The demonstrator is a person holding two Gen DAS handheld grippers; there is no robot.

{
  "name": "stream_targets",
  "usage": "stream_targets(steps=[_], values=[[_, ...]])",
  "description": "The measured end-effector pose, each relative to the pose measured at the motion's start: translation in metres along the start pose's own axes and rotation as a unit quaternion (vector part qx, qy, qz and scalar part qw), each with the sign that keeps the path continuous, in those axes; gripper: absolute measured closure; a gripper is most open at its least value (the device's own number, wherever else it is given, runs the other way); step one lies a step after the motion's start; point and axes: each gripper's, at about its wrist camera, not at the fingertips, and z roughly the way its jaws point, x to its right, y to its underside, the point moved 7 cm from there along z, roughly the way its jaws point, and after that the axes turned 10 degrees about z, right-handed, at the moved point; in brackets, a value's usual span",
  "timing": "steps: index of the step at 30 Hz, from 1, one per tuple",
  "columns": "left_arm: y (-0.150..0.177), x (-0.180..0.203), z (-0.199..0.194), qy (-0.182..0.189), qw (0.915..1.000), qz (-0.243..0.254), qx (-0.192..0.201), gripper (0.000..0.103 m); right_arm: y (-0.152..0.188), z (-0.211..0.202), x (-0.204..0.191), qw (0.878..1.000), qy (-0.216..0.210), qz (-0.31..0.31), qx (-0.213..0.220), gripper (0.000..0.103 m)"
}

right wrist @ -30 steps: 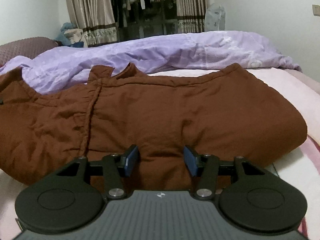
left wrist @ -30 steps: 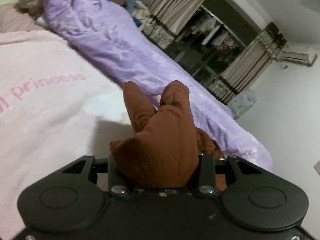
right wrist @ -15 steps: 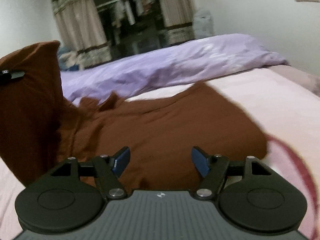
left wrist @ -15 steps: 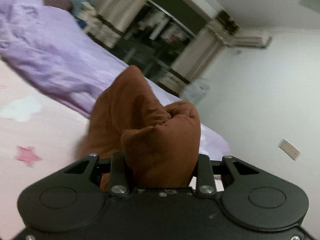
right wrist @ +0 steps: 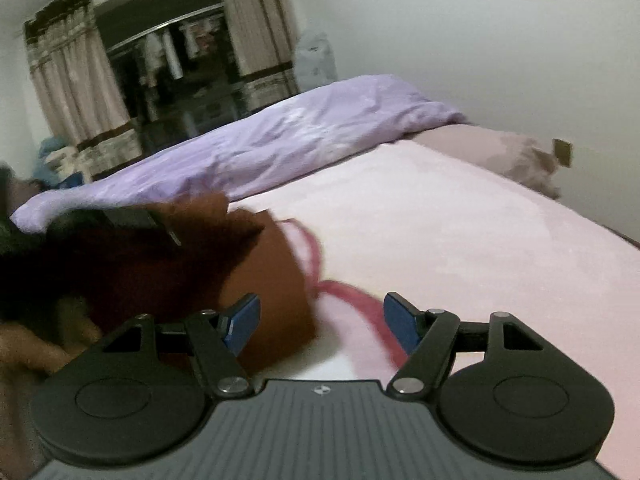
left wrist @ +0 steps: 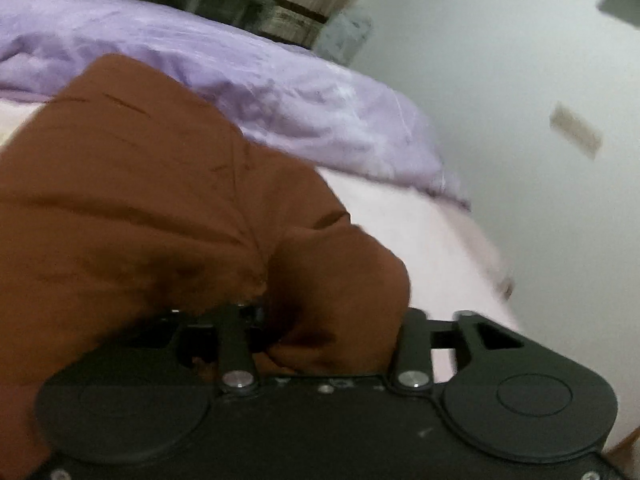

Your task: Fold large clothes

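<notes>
A large brown garment (left wrist: 132,200) lies on the pink bed sheet (left wrist: 404,224). My left gripper (left wrist: 320,320) is shut on a bunched fold of the garment, which hides the fingertips and spills over the left side of the view. In the right wrist view the garment (right wrist: 256,276) sits at the left, blurred, with the left gripper's dark body (right wrist: 132,220) on top of it. My right gripper (right wrist: 320,320) is open and empty, its blue pads (right wrist: 400,322) just above the sheet at the garment's right edge.
A rumpled purple duvet (right wrist: 280,144) lies along the far side of the bed. Beyond it are curtains (right wrist: 76,92) and a dark closet with hanging clothes (right wrist: 172,56). A white wall (right wrist: 480,60) runs along the right. A pink sheet (right wrist: 460,240) stretches to the right.
My left gripper has carried the held fold across to the right over the garment. My right gripper has swung right and opened wider; the garment now sits at its left.
</notes>
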Motion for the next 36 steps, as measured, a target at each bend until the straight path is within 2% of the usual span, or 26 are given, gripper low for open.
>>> stream_targets(steps=[1,3,6,9,12,14,17,20,26,28,29,30,31,32,34,36], values=[[0.001,0.007,0.004,0.011,0.9996,0.023,0.007,0.023,-0.002,-0.001,0.005,1.000,0.004,0.002,0.003,0.020],[-0.005,0.015,0.004,0.040,0.9986,0.034,0.012,0.007,-0.006,-0.002,0.012,1.000,0.005,0.010,0.006,0.020],[-0.023,0.015,-0.011,0.072,0.9973,0.002,0.012,0.007,-0.012,-0.004,0.016,1.000,-0.002,0.025,0.003,0.020],[-0.042,0.001,-0.047,0.098,0.9938,-0.034,0.039,0.007,-0.013,-0.011,0.014,0.999,-0.021,0.033,0.002,0.020],[-0.045,-0.029,-0.092,0.064,0.9953,-0.020,0.070,0.007,-0.010,-0.015,0.004,0.998,-0.053,0.042,-0.012,0.020],[-0.035,-0.049,-0.124,0.015,0.9959,-0.001,0.089,0.007,-0.007,-0.012,-0.006,0.994,-0.085,0.060,-0.037,0.020],[-0.011,-0.080,-0.150,-0.056,0.9937,0.024,0.093,0.007,-0.003,-0.007,-0.025,0.987,-0.129,0.079,-0.062,0.020],[0.019,-0.100,-0.157,-0.074,0.9944,0.032,0.069,0.007,-0.003,0.005,-0.041,0.981,-0.145,0.099,-0.076,0.020],[0.053,-0.108,-0.119,-0.103,0.9929,0.056,0.018,0.011,-0.005,0.044,-0.050,0.968,-0.149,0.168,-0.115,0.020],[0.055,-0.110,-0.108,-0.101,0.9932,0.056,0.011,0.020,-0.006,0.051,-0.053,0.970,-0.140,0.165,-0.110,0.019],[0.058,-0.110,-0.105,-0.103,0.9929,0.058,0.009,0.020,-0.009,0.055,-0.055,0.973,-0.133,0.156,-0.107,0.023],[0.056,-0.110,-0.102,-0.108,0.9923,0.061,0.010,0.024,-0.007,0.055,-0.057,0.975,-0.128,0.148,-0.105,0.031],[0.067,-0.107,-0.118,-0.107,0.9922,0.063,0.012,0.028,-0.009,0.056,-0.060,0.977,-0.125,0.138,-0.102,0.057],[0.066,-0.101,-0.128,-0.107,0.9921,0.064,0.014,0.030,-0.011,0.055,-0.062,0.978,-0.126,0.131,-0.102,0.073],[0.060,-0.099,-0.133,-0.103,0.9925,0.062,0.019,0.034,-0.020,0.047,-0.062,0.976,-0.138,0.136,-0.098,0.079],[0.061,-0.095,-0.147,-0.093,0.9935,0.060,0.026,0.038,-0.033,0.036,-0.055,0.972,-0.156,0.155,-0.077,0.080]])
